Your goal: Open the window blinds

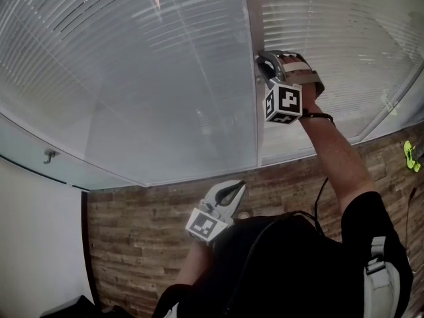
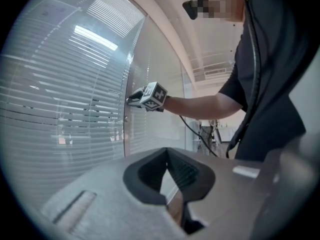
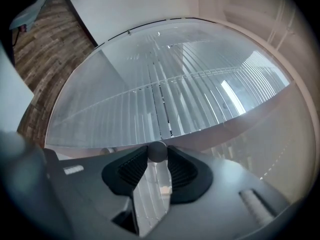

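Observation:
White slatted blinds (image 1: pixel 132 78) hang shut behind glass panes, split by a pale upright frame (image 1: pixel 252 111). My right gripper (image 1: pixel 264 61) reaches up to that frame. In the right gripper view its fingertips (image 3: pixel 158 156) close round a small round grey knob (image 3: pixel 158 151), and both pads touch it. The blinds (image 3: pixel 165 104) fill the view beyond. My left gripper (image 1: pixel 235 189) hangs low near my chest, apart from the glass. Its jaws (image 2: pixel 167 151) meet at the tips with nothing between them. From the left gripper view the right gripper (image 2: pixel 131 99) shows at the frame.
A wood-look floor (image 1: pixel 132 230) runs below the glass wall, with a white wall (image 1: pixel 33 230) at left. A small metal handle (image 1: pixel 50 155) sticks out low on the left pane. A green object (image 1: pixel 412 155) lies at the far right. A black cable (image 1: pixel 321 197) trails along my right arm.

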### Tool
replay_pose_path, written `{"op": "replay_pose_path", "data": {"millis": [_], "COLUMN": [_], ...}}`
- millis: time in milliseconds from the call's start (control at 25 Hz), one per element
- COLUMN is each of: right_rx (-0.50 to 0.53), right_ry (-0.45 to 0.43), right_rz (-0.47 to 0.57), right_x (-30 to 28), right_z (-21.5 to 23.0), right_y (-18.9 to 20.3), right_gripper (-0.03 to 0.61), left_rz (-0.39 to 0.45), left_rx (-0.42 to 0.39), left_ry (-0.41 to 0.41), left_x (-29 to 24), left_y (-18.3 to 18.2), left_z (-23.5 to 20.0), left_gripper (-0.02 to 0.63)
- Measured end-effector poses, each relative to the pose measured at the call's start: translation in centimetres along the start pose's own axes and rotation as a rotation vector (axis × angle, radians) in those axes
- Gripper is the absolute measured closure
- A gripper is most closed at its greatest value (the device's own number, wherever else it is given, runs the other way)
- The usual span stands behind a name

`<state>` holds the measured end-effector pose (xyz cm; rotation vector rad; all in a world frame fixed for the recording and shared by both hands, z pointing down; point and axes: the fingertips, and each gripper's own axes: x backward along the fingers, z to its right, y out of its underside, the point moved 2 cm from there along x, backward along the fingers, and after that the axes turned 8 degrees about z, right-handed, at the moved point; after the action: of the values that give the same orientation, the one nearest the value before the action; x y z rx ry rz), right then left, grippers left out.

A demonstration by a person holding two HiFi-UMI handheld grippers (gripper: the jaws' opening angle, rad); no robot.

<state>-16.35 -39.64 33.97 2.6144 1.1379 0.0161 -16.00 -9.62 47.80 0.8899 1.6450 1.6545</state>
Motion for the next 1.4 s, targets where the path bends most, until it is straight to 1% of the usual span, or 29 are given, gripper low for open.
{"op": "replay_pose_path", "data": {"millis": [240, 440, 600, 720, 840, 1000, 1120, 1400], "right_rx": [-0.169, -0.375, -0.476, -0.596, -0.690, -0.875, -1.048, -1.367], "right_ry": [0.035, 0.077, 0.098, 0.118, 0.150, 0.170, 0.180, 0.190], "right_rz": [0.015, 0.055, 0.068, 0.085, 0.092, 0.117, 0.154, 0.196], "right_x": [0.0, 0.3, 0.2, 0.1, 0.2, 0.1, -0.1, -0.2], "right_z": [0.0, 0.4, 0.5, 0.7, 0.9, 0.4, 0.1, 0.2], "right_y": [0.5, 0.9, 0.7, 0.8, 0.9, 1.2, 1.7, 2.4], "right_gripper": [0.449, 0.448, 0.448, 0.446, 0.446, 0.446, 0.445, 0.443], "left_rz": [-0.005, -0.013, -0.021, -0.017, -0.022, -0.024, -0.027, -0.030], "left_rx": [0.006, 0.009, 0.024, 0.016, 0.022, 0.030, 0.039, 0.042], "left_ry": [0.014, 0.012, 0.002, 0.005, 0.015, 0.036, 0.035, 0.027], "left_x": [-0.3, -0.4, 0.0, -0.1, -0.4, -0.5, -0.6, -0.5], "left_y": [-0.1, 0.6, 0.6, 0.7, 0.9, 1.7, 1.8, 1.5], "left_z": [0.6, 0.8, 0.3, 0.2, 0.2, 0.7, 0.8, 0.5], "left_gripper": [0.609, 0.609, 0.609, 0.609, 0.609, 0.609, 0.610, 0.609]}}
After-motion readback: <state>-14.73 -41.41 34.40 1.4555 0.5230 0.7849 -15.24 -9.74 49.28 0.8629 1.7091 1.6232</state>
